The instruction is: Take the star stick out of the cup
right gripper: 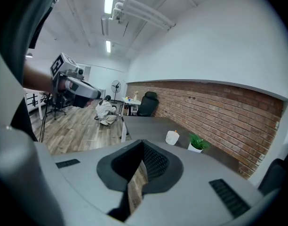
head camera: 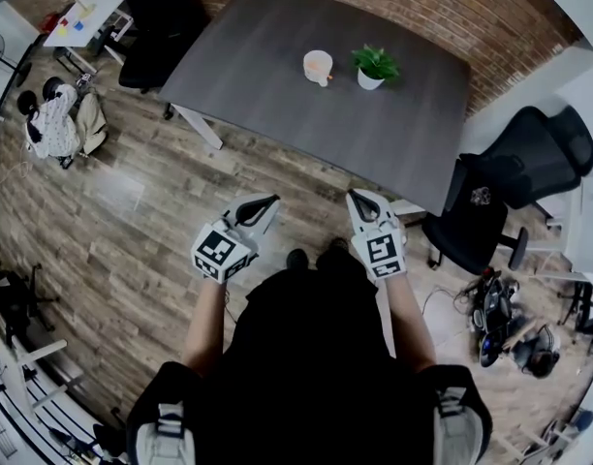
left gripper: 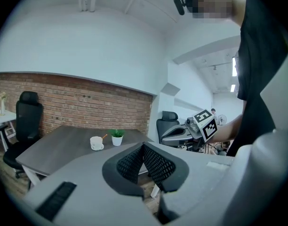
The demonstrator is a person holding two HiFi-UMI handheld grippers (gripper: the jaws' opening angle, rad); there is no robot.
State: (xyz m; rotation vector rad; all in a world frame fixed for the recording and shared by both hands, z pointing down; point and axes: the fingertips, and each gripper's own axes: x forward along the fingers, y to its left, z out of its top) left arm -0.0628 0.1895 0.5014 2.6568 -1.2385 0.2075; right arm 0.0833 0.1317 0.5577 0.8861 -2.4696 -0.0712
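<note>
A white cup (head camera: 318,67) stands on the far side of the dark grey table (head camera: 277,85), with a small potted plant (head camera: 373,67) to its right. An orange stick (left gripper: 104,136) pokes out of the cup (left gripper: 96,142); its star end is too small to make out. Both grippers are held low in front of the person's body, short of the table's near edge and far from the cup. The left gripper (head camera: 267,201) is shut with nothing in it, its tips (left gripper: 143,147) meeting. The right gripper (head camera: 359,200) is also shut and empty. The cup (right gripper: 172,137) shows beyond its tips (right gripper: 143,145).
Black office chairs stand right of the table (head camera: 490,211) and at its far left (head camera: 151,17). A person in white (head camera: 54,119) crouches on the wood floor at left, near a small white table (head camera: 83,13). A brick wall runs behind the grey table.
</note>
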